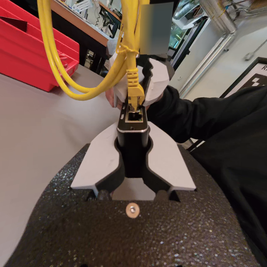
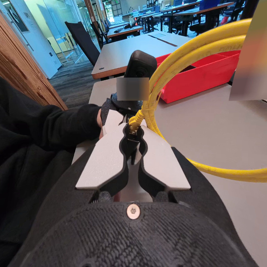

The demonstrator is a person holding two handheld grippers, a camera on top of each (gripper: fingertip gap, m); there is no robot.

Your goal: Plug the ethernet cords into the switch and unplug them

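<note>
Switch [image 1: 132, 130] clamped in left claw [image 1: 132, 135], right claw [image 2: 133, 130] pinching yellow cord plug [image 2: 133, 128], red bin [image 2: 202, 80] behind

Left gripper [image 1: 132, 130]: two white fingers [image 1: 101, 160] edged in wavy black padding are projecting from a speckled black body, which is carrying one silver screw [image 1: 132, 210] at centre. Right gripper [image 2: 133, 130]: the same white, black-lined fingers [image 2: 104, 161] are showing on a ribbed black body with a like screw [image 2: 133, 211]. The person is wearing a black long sleeve [image 1: 187, 115].
</note>
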